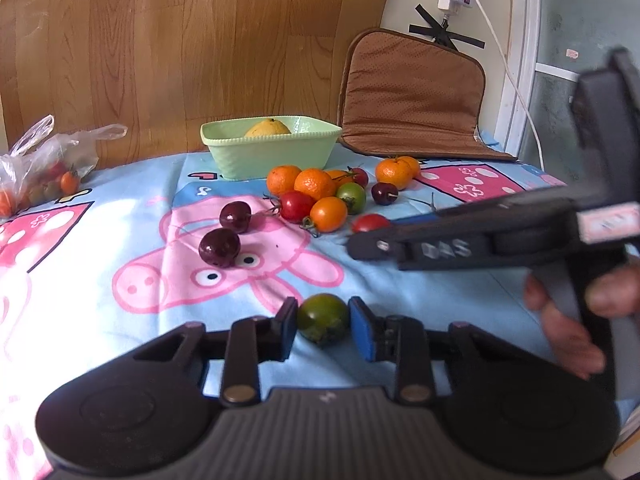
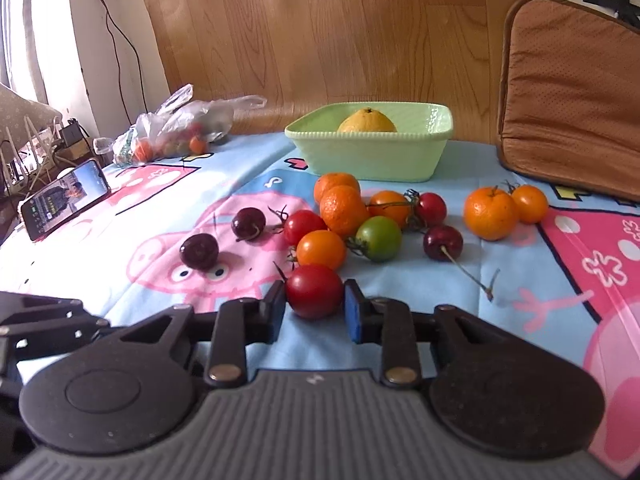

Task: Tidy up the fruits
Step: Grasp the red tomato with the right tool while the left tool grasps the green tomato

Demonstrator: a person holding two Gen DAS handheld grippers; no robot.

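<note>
My left gripper (image 1: 323,322) is shut on a dark green tomato (image 1: 322,317) just above the cartoon cloth. My right gripper (image 2: 314,306) is shut on a red tomato (image 2: 314,290); in the left wrist view it reaches in from the right (image 1: 362,240) with that tomato (image 1: 370,223) at its tip. A light green bowl (image 1: 256,158) holding a yellow fruit (image 1: 267,127) stands at the back; it also shows in the right wrist view (image 2: 372,158). Oranges, tomatoes and dark cherries (image 2: 344,216) lie loose in front of the bowl.
A plastic bag of small tomatoes (image 2: 180,134) lies at the back left. A phone (image 2: 64,198) leans at the left edge. A brown cushion (image 2: 572,92) stands at the back right against the wooden wall. Cables hang at both sides.
</note>
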